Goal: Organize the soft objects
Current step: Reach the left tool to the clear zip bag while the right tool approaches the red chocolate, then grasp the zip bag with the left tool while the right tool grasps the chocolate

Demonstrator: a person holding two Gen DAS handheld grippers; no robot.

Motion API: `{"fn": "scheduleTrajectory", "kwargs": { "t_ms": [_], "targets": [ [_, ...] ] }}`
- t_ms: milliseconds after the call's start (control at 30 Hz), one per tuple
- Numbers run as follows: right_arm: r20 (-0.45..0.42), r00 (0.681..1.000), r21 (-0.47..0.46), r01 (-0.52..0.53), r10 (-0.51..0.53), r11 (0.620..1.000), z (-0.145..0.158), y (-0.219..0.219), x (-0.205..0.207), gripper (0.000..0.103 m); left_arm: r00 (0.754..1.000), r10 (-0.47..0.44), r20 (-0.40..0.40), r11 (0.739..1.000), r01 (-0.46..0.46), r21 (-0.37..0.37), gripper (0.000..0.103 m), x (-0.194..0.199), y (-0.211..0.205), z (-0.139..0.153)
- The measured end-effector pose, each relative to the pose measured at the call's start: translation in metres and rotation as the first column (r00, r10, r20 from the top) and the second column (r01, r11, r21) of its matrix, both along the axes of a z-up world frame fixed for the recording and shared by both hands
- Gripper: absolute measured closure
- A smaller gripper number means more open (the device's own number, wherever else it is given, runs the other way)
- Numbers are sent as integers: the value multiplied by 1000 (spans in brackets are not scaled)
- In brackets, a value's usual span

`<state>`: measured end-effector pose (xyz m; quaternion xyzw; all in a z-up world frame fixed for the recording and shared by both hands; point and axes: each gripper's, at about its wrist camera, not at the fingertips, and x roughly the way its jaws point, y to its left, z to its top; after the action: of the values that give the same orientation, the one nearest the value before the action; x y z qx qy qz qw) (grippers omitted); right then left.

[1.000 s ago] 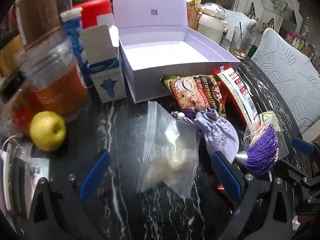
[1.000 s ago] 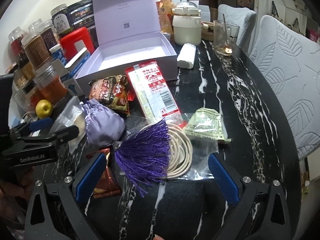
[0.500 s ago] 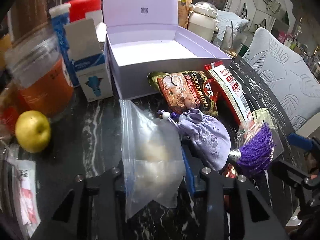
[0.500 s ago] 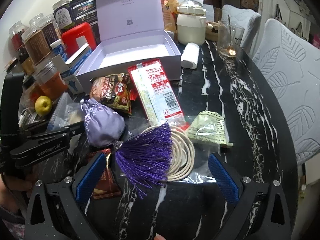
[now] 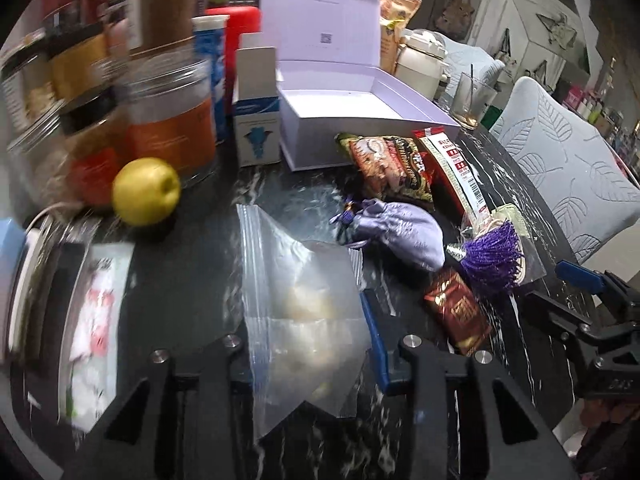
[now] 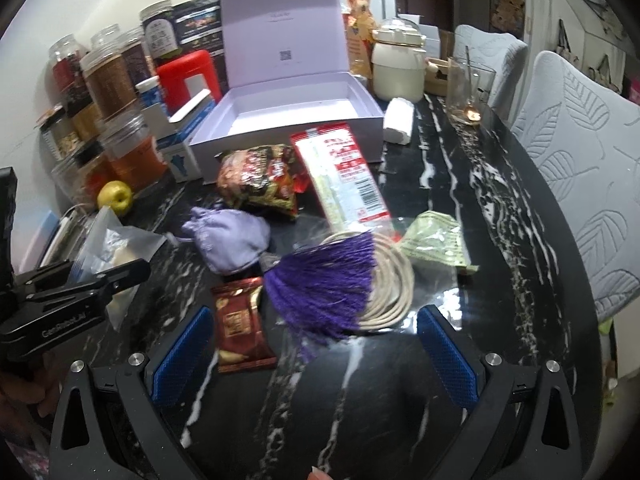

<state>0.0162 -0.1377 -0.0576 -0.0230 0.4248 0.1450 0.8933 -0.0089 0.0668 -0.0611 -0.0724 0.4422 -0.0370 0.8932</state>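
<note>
The black marble-veined tabletop [image 6: 500, 240] carried everything. Toward twelve o'clock in the right wrist view stood the open lilac box [image 6: 296, 120], lid raised and its tray bare. At ten o'clock from it a cluster of jars [image 6: 108, 80] lined the wall, with a red container [image 6: 188, 76] and a blue-and-white carton [image 6: 180, 148] just beside the box. A cream pot [image 6: 398, 66] and a drinking glass [image 6: 468, 88] stood at one o'clock.

In front of the box lay the soft things: a red-and-white packet [image 6: 344, 168] leaning on the box's front wall, a dark snack bag [image 6: 260, 180] beside it, a lilac drawstring pouch [image 6: 228, 240] near the middle, and a purple tassel [image 6: 324, 284] on a coil of cream cord [image 6: 392, 280] inside clear wrap. A pale green sachet [image 6: 436, 236] lay at three o'clock from the tassel, a small red-brown packet [image 6: 240, 324] at seven o'clock from it. A yellow apple [image 5: 146, 190] sat near the jars.

The left claw [image 5: 308, 344] was pressed together, pinching the clear zip bag [image 5: 296, 296], which held a pale lump and stood up from the tabletop at the lower middle of the left wrist view. The right claw [image 6: 316, 360] was spread wide, its blue pads [image 6: 448, 360] apart over bare tabletop, with the tassel just ahead of it and nothing between them.
</note>
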Motion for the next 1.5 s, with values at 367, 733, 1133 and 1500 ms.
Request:
{"fn": "scheduleTrajectory", "kwargs": {
  "t_ms": [367,733,1133,1500],
  "targets": [
    [-66,994,37,-90,92,995,-16,24,-6,37,999,26,-22,1000,-26,-8,64,-12,8,-7],
    [-115,979,66,-163,169,984,-31,43,4,45,999,24,-42,999,-25,-21,64,-4,14,-13],
    [-92,978,-26,-190,187,981,-38,56,6,46,998,21,-66,999,-23,-39,64,-1,15,-17],
    [-49,982,-34,-185,184,982,-37,49,-3,75,1000,6,-30,1000,-7,-14,64,-10,8,-9]
  ]
}}
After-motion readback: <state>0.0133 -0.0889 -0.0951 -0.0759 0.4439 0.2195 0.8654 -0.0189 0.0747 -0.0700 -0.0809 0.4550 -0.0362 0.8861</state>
